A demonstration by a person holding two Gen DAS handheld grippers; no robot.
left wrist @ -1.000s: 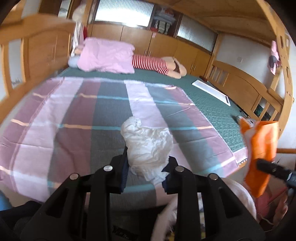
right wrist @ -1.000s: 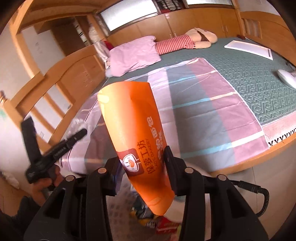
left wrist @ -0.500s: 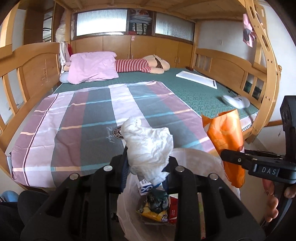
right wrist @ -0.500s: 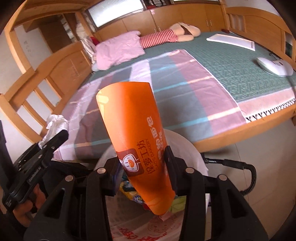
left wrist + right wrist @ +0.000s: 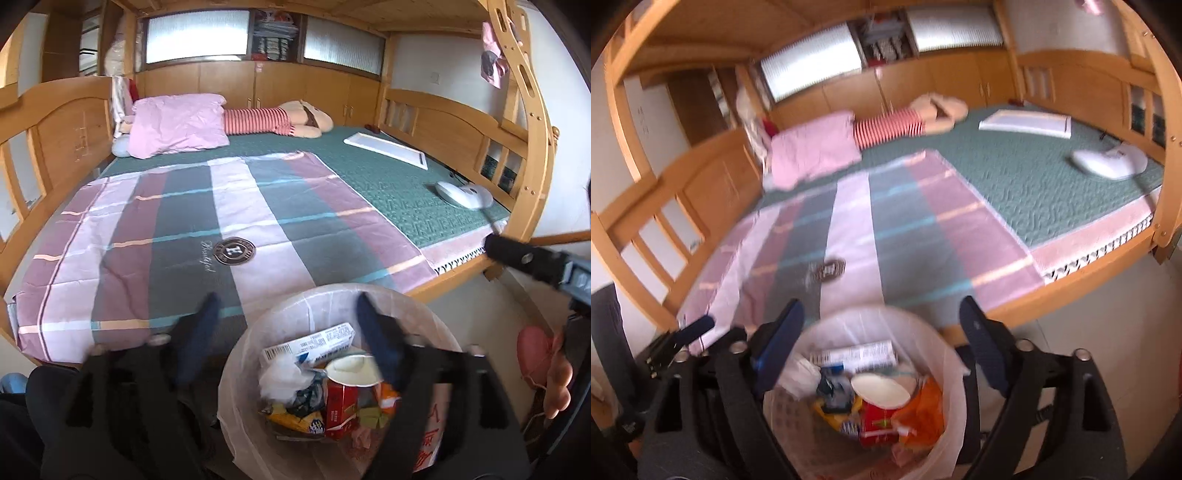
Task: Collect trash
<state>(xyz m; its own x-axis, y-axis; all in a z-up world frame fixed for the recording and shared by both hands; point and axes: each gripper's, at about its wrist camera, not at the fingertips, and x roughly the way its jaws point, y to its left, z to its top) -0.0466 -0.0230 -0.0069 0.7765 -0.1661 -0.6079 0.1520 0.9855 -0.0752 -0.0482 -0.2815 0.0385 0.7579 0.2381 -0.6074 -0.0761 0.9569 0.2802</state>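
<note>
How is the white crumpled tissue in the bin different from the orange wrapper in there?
The tissue is white, wadded and on the bin's left; the orange wrapper is glossy, flatter and on the right. Both lie loose in the lined trash bin, with neither gripper gripping them.

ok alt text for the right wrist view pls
The open right gripper hovers over a white-lined trash bin holding an orange bag, a paper cup and wrappers. Behind it is a wooden bed with a striped sheet.
</note>
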